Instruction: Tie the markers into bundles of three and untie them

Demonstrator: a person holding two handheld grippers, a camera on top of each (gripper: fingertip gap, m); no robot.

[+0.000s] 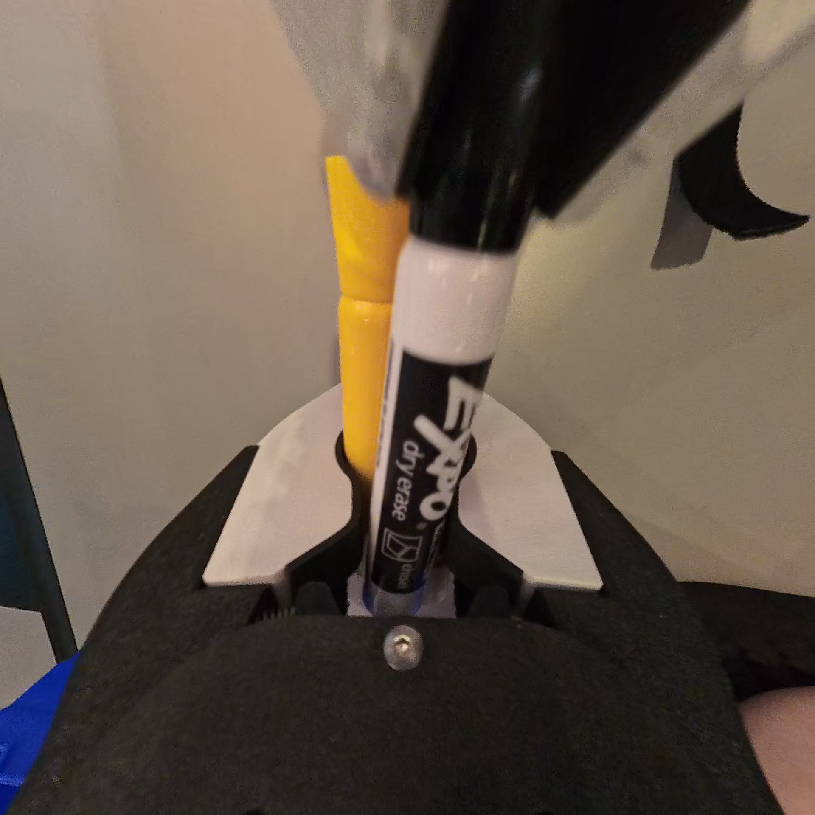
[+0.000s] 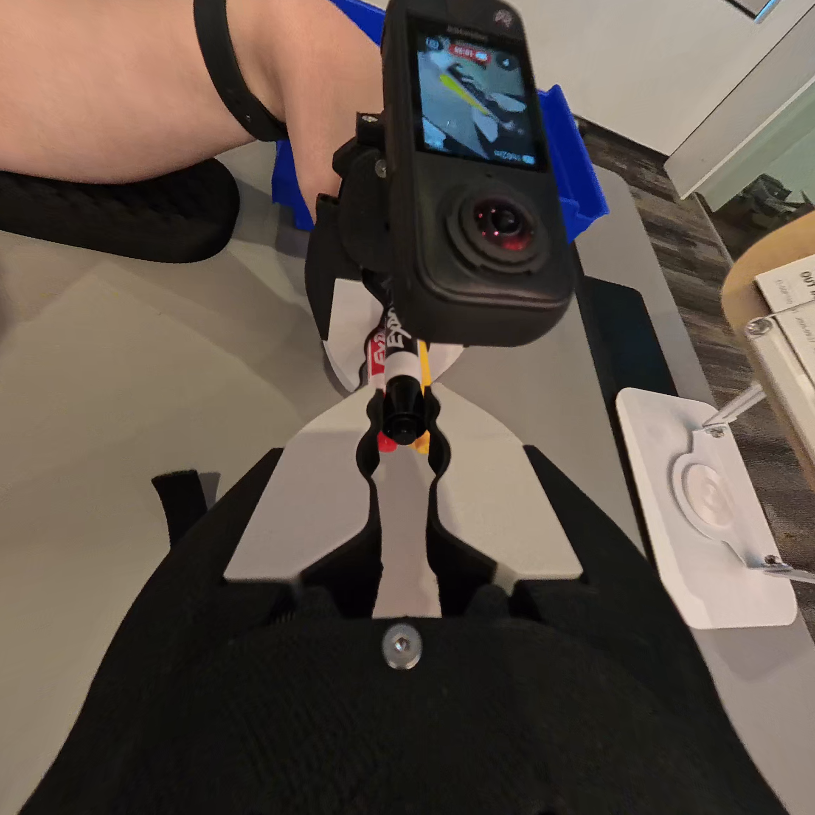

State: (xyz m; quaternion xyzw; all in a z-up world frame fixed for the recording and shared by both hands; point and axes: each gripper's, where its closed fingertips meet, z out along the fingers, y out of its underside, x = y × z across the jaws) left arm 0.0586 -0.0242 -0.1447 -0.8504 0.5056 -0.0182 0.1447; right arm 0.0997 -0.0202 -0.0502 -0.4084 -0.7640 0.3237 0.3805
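A bare forearm point(image 2: 110, 88) wearing a black wrist strap point(image 2: 229, 75) reaches in over the grey table point(image 2: 132, 375). It carries the left gripper point(image 2: 392, 353), clamped around three markers held off the table. The right gripper point(image 2: 403, 423) faces it tip to tip, closed on the black marker point(image 2: 399, 419) cap, perhaps also touching the red marker point(image 2: 386, 443) and yellow marker point(image 2: 421, 443).

**Printed surfaces noted**

White brand lettering is carried on the label of the black marker point(image 1: 419, 485), and similar lettering on the red marker point(image 2: 376, 357). Small characters are shown on the camera screen point(image 2: 474, 97). Print on the white cards point(image 2: 789, 291) is too small to be read.
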